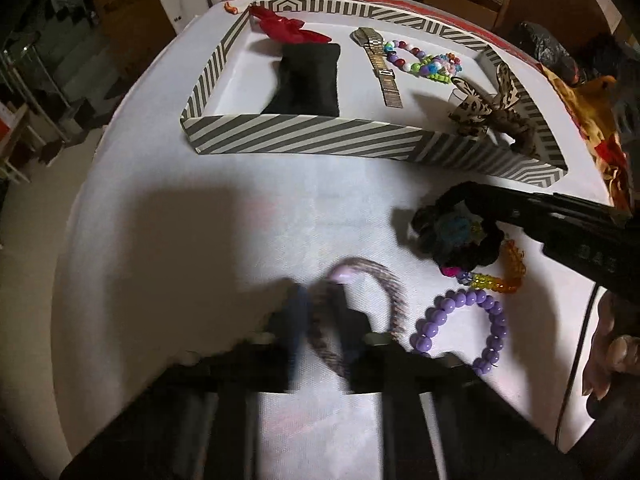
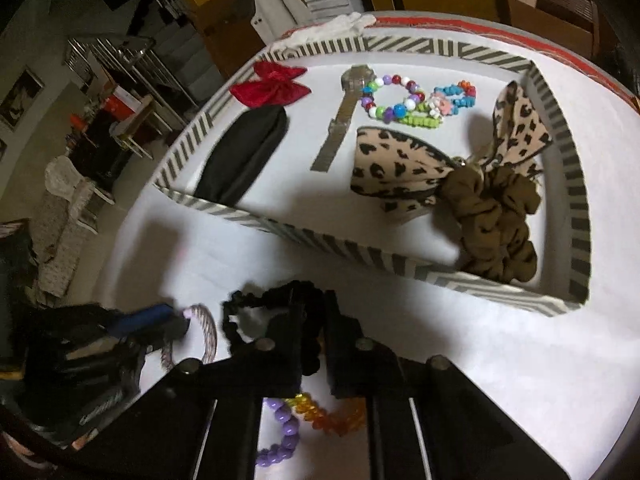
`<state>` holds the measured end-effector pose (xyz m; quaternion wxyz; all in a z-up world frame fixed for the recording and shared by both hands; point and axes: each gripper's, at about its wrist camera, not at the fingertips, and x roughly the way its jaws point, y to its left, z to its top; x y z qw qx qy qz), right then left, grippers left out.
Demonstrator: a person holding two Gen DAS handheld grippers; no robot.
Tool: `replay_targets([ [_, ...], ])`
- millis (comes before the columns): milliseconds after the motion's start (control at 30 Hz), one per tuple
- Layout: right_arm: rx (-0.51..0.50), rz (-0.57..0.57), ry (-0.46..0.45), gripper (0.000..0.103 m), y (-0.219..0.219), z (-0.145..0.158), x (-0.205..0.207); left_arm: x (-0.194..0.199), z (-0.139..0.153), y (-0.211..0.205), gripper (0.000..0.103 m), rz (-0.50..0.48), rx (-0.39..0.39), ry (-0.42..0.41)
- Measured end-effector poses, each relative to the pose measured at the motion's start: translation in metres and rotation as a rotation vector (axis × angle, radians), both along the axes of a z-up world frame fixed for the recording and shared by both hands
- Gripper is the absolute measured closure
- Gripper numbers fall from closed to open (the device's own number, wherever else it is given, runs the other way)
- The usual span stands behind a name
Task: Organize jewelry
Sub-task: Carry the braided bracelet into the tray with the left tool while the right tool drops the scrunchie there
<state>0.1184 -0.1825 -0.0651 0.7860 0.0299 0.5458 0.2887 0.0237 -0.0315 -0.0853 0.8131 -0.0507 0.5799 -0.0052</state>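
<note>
Both hand-held grippers clamped on loose pieces, ready to lift them into the striped box.

Left wrist view: the left hand-held gripper [image 1: 320, 316], pointing steeply down, is closed on the braided hair tie [image 1: 384, 280] on the tabletop [image 1: 180, 240]; the purple bead bracelet [image 1: 460, 328] lies beside it.
Right wrist view: the right hand-held gripper [image 2: 314, 320] pinches the black scrunchie [image 2: 256, 304]; next, carry it over the striped box [image 2: 320, 240] wall.
</note>
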Motion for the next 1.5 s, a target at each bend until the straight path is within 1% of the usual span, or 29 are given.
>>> replay_targets([
  [100, 0.038, -0.023, -0.017, 0.095, -0.011, 0.014, -0.003, 0.001, 0.001, 0.007, 0.083, 0.007, -0.06, 0.01],
  [267, 0.096, -0.058, -0.039, 0.095, -0.03, 0.036, -0.009, -0.002, 0.008, 0.014, 0.083, 0.036, -0.118, -0.003],
  [433, 0.134, -0.086, -0.071, 0.095, -0.045, 0.057, -0.016, -0.006, 0.022, 0.017, 0.083, 0.051, -0.142, -0.033],
  [633, 0.14, -0.103, -0.105, 0.095, -0.06, 0.075, -0.021, 0.0, 0.04, 0.015, 0.083, 0.065, -0.127, -0.072],
  [933, 0.138, -0.113, -0.15, 0.095, -0.071, 0.097, -0.022, 0.011, 0.065, 0.006, 0.083, 0.047, -0.088, -0.124],
  [1100, 0.125, -0.128, -0.165, 0.095, -0.073, 0.104, -0.016, 0.022, 0.076, -0.002, 0.083, 0.024, -0.061, -0.153],
  [1233, 0.121, -0.138, -0.17, 0.095, -0.075, 0.107, -0.006, 0.038, 0.081, -0.007, 0.083, 0.01, -0.045, -0.164],
  [1500, 0.115, -0.155, -0.174, 0.095, -0.073, 0.105, 0.021, 0.07, 0.077, -0.014, 0.083, -0.018, -0.028, -0.16],
])
